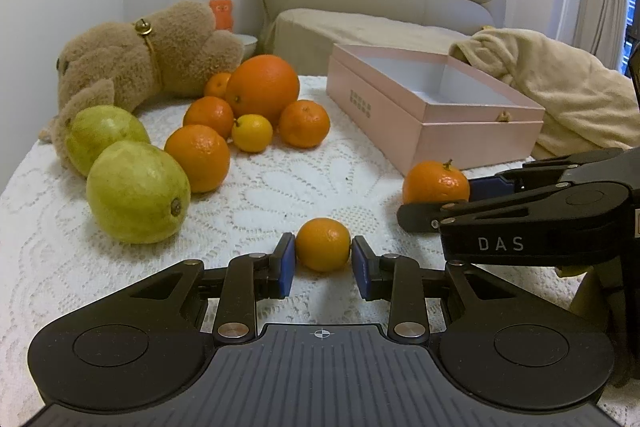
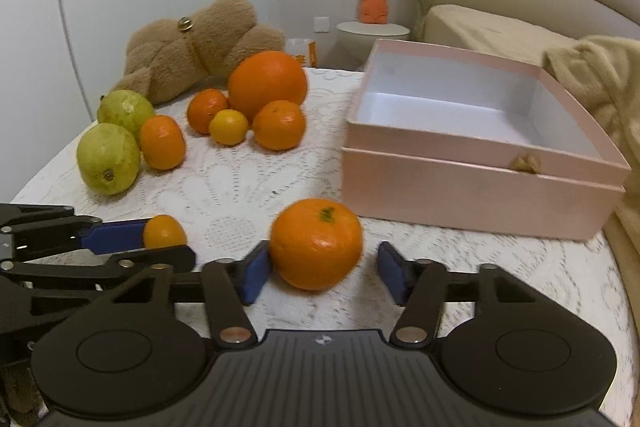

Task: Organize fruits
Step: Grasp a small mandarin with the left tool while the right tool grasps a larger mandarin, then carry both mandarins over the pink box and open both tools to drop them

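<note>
My left gripper (image 1: 323, 259) is shut on a small orange mandarin (image 1: 323, 244), both blue pads touching it, on the lace tablecloth (image 1: 280, 183). My right gripper (image 2: 325, 273) is open around a larger mandarin (image 2: 316, 243) with a green stem mark; the left pad touches it and the right pad stands apart. That mandarin also shows in the left wrist view (image 1: 436, 183), beside the pink box (image 1: 432, 115). The left gripper and its small mandarin (image 2: 164, 231) show in the right wrist view.
A cluster of fruit lies at the back left: a big orange (image 1: 262, 87), several mandarins, a small yellow citrus (image 1: 252, 133) and two green guavas (image 1: 138, 191). A brown plush toy (image 1: 136, 55) lies behind them. The open pink box (image 2: 472, 147) stands right, a beige blanket (image 1: 560, 87) beyond.
</note>
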Available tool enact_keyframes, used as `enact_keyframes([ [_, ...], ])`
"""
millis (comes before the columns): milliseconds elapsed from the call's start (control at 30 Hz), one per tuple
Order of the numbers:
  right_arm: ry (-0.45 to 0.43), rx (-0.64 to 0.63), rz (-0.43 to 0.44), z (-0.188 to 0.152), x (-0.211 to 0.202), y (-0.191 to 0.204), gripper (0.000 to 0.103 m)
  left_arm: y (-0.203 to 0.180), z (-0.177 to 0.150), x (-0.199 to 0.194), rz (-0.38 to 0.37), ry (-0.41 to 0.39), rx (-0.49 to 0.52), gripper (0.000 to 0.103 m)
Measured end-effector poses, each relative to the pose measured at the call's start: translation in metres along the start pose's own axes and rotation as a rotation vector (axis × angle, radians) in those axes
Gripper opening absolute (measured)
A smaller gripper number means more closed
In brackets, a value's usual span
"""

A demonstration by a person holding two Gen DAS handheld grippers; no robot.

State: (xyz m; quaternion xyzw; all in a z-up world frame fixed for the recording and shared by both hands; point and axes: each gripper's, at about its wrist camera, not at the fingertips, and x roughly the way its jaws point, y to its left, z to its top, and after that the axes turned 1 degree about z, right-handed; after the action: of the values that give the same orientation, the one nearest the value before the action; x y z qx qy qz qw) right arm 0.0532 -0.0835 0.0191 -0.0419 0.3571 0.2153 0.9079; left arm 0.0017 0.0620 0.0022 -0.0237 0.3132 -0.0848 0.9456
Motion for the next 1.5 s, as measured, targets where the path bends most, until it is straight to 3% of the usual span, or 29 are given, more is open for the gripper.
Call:
enact_keyframes([
  [300, -0.019, -0.001, 0.038, 0.023, -0.016, 0.007, 0.047, -0.001, 0.011, -0.001, -0.001, -0.005, 0.005, 0.035],
  [433, -0.128, -0.036, 0.042, 0.068, -0.049, 0.007, 0.047, -0.004, 0.059, -0.012, 0.006, -0.114, 0.053, 0.035],
  [567, -0.253, -0.048, -0.033, 0.132, -0.082, -0.011, 0.047, -0.011, 0.119, -0.010, -0.022, -0.195, 0.066, 0.035],
  [667, -0.293, 0.003, -0.078, 0.171, -0.094, -0.038, 0.047, -0.021, 0.152, 0.004, -0.092, -0.198, 0.032, 0.035],
  [767, -0.285, 0.055, -0.131, 0.189, -0.089, -0.069, 0.047, -0.034, 0.166, 0.030, -0.176, -0.153, -0.008, 0.035],
  [900, -0.215, 0.102, -0.194, 0.183, -0.064, -0.105, 0.047, -0.054, 0.156, 0.082, -0.293, -0.020, -0.028, 0.036],
  [967, -0.171, 0.122, -0.207, 0.172, -0.047, -0.118, 0.047, -0.067, 0.145, 0.102, -0.266, 0.033, 0.028, 0.036],
  [1033, -0.114, 0.147, -0.201, 0.160, -0.030, -0.130, 0.047, -0.079, 0.133, 0.115, -0.191, 0.062, 0.119, 0.036],
  [1167, -0.019, 0.206, -0.172, 0.140, 0.004, -0.146, 0.047, -0.078, 0.124, 0.112, -0.169, 0.039, 0.156, 0.036],
  [1400, 0.076, 0.227, -0.123, 0.112, 0.038, -0.143, 0.048, -0.050, 0.110, 0.072, -0.193, -0.044, 0.061, 0.033],
  [1500, 0.076, 0.253, -0.060, 0.107, 0.042, -0.144, 0.056, -0.036, 0.102, 0.047, -0.167, -0.070, 0.010, 0.034],
])
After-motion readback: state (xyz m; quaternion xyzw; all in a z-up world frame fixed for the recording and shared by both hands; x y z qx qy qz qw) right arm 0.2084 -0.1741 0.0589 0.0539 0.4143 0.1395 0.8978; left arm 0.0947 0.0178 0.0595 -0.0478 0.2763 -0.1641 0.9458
